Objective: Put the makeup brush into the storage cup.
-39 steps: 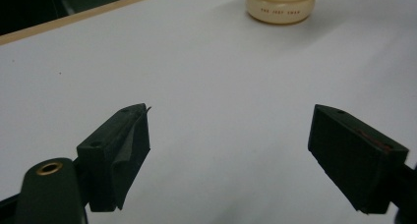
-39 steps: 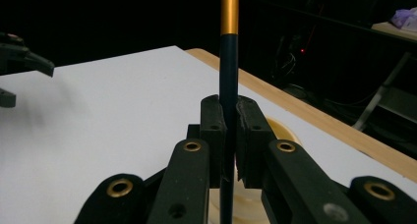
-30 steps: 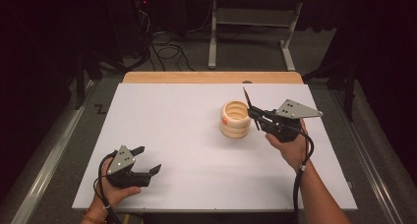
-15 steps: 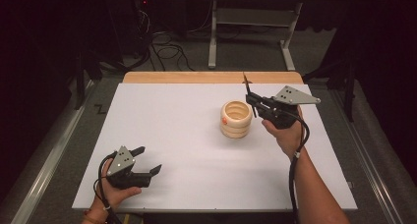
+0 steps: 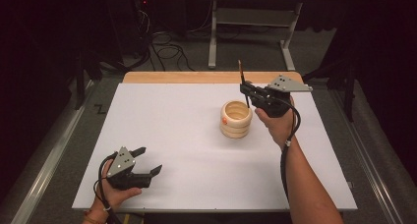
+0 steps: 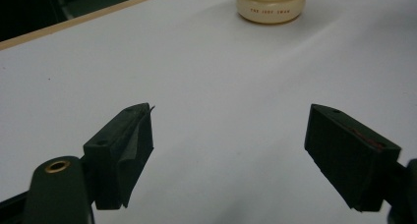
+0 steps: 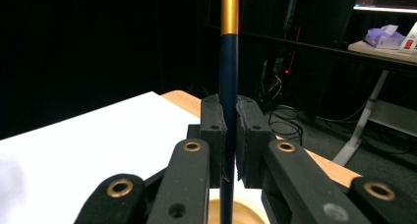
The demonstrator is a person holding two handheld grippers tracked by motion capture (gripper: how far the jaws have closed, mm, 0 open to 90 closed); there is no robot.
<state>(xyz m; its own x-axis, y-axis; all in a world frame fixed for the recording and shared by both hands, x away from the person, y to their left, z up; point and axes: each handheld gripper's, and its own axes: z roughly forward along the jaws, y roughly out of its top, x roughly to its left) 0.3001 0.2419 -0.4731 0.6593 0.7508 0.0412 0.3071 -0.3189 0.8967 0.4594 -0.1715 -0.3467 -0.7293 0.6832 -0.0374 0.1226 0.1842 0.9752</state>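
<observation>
Right gripper (image 5: pixel 247 92) has lifted off toward 1 o'clock of the cup (image 5: pixel 236 119), jaws clamped on an upright brush (image 7: pixel 228 86). Left gripper (image 5: pixel 147 161) idle, jaws wide, empty.

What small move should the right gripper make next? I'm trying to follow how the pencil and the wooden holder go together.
Probably a short straight lift. The right gripper is shut on the pencil, which stands upright with its lower end at the mouth of the wooden holder. Rising vertically should clear the rim without tipping the holder. The left gripper rests open, apart from both.
</observation>
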